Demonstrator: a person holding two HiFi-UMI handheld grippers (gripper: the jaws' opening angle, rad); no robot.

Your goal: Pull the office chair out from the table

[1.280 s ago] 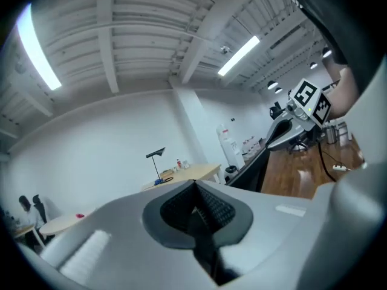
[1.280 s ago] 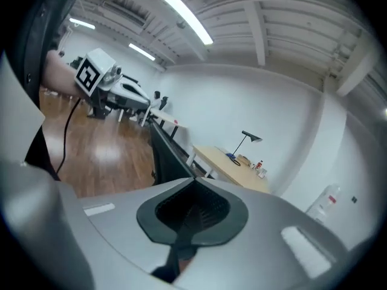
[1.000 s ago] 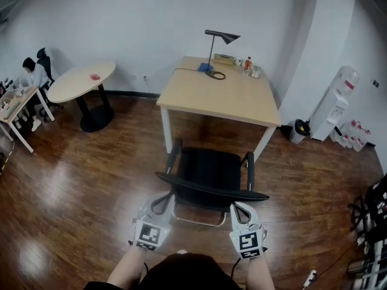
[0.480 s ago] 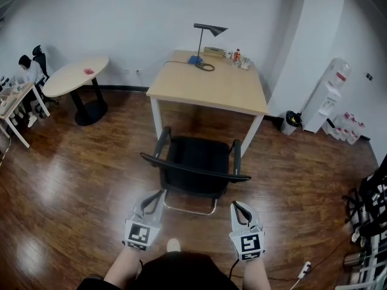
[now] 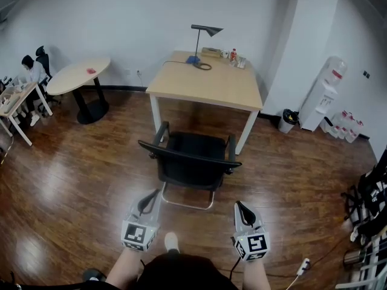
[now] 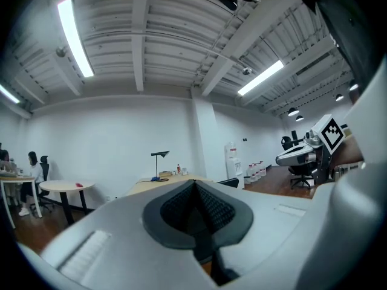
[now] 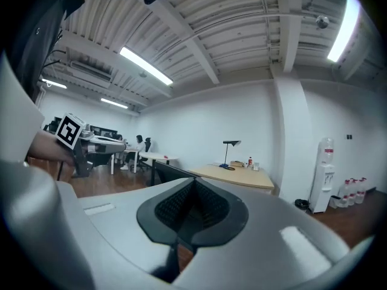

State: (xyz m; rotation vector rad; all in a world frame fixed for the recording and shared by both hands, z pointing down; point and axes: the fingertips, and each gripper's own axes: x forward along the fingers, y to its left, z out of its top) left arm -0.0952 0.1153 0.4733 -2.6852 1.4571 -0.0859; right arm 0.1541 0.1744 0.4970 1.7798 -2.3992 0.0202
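Wood floor (image 5: 60, 180) — office chair (image 5: 192, 159), table (image 5: 208, 88) standing on it.

Glossy dark wood floor (image 5: 54, 180) gleaming; at twelve o'clock, matt pale wood table (image 5: 205, 88); office chair (image 5: 192, 162) matt black, shiny metal frame.

No words or numbers can be read anywhere. Black and white square patterns are seen on the left gripper (image 5: 152, 195) and the right gripper (image 5: 240, 206), but no letters are found in them. A red label is seen on the water cooler (image 5: 325, 98), too small to be read.
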